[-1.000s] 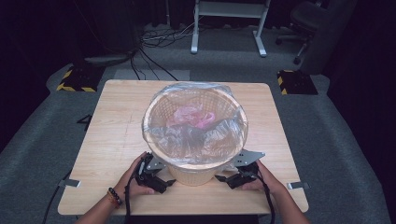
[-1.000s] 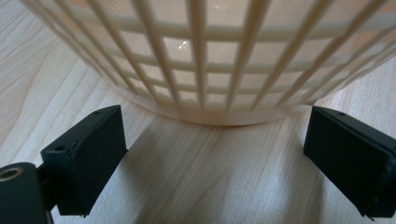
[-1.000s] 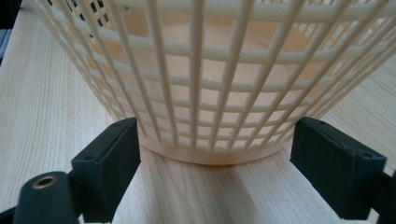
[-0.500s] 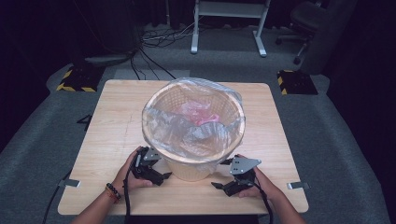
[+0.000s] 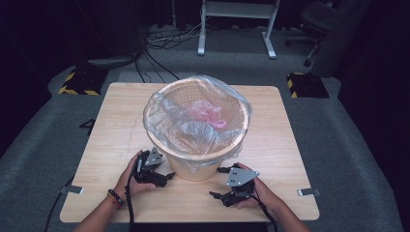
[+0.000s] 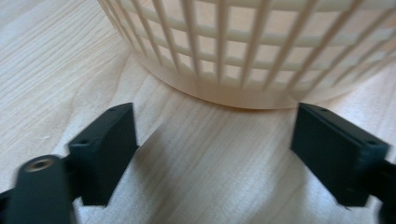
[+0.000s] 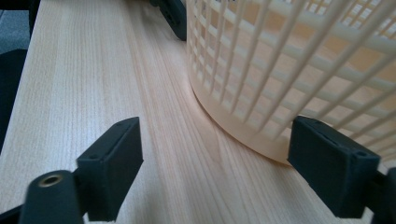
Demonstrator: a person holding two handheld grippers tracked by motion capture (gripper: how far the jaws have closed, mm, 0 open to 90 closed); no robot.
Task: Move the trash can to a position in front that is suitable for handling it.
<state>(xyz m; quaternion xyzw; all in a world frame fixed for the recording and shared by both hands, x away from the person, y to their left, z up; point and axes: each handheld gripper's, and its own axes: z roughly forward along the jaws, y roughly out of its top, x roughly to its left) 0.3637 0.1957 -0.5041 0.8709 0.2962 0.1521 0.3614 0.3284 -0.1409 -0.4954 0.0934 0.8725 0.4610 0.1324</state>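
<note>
Both tools have backed off the basket (image 5: 196, 145): left tool (image 5: 164, 176) and right tool (image 5: 220, 182) rest spread apart, empty, near the bench (image 5: 300, 159) front edge.

A beige slatted basket (image 5: 203, 159) stands upright mid-bench, lined with a clear plastic bag (image 5: 181, 130); something pink (image 5: 209, 113), perhaps crumpled plastic, lies inside.
</note>
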